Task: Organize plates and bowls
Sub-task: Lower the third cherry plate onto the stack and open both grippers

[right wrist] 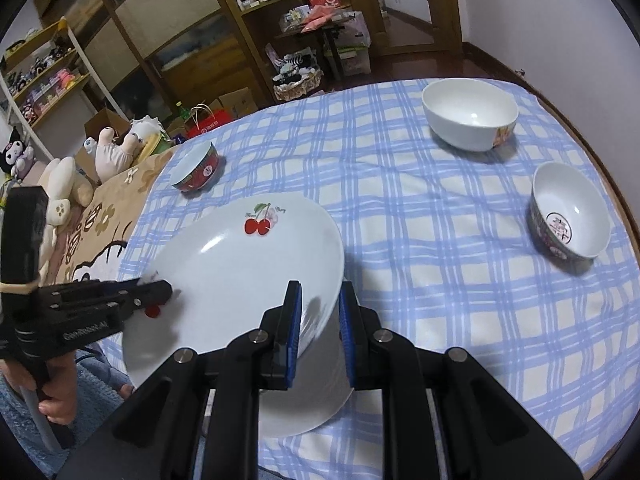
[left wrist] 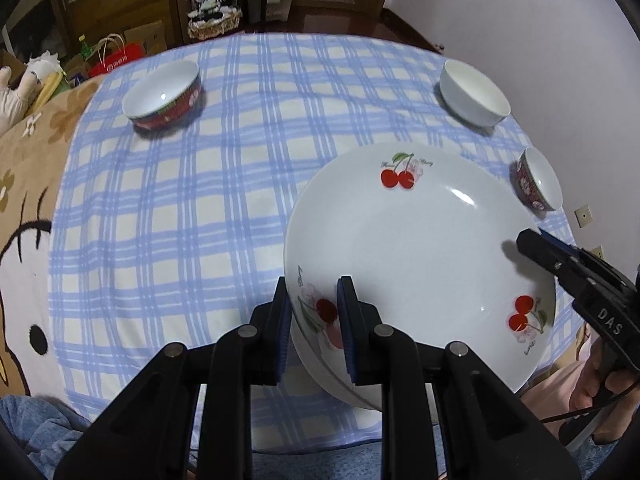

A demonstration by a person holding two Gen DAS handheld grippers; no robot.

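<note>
Gripping the cherry plate (left wrist: pixel 416 248) at opposite rims, left gripper (left wrist: pixel 314 320) at seven o'clock, right gripper (right wrist: pixel 320 324) at three, above the checked cloth (left wrist: pixel 180 220) (glazed, slippery, breakable; probably weighty).

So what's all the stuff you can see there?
plate: one, white with red cherries, held over the near side of the cloth
red bowl: one, white inside, far left on the cloth
white bowl: one, far right on the cloth
patterned bowl: one, dark red with white inside, right edge of the cloth
cloth: one, blue and cream checks, over the table
plush toys: several, cream and pink, left of the table
left gripper: black, blue pads, clamped on the plate's left rim
right gripper: black, blue pads, clamped on the plate's right rim
</note>
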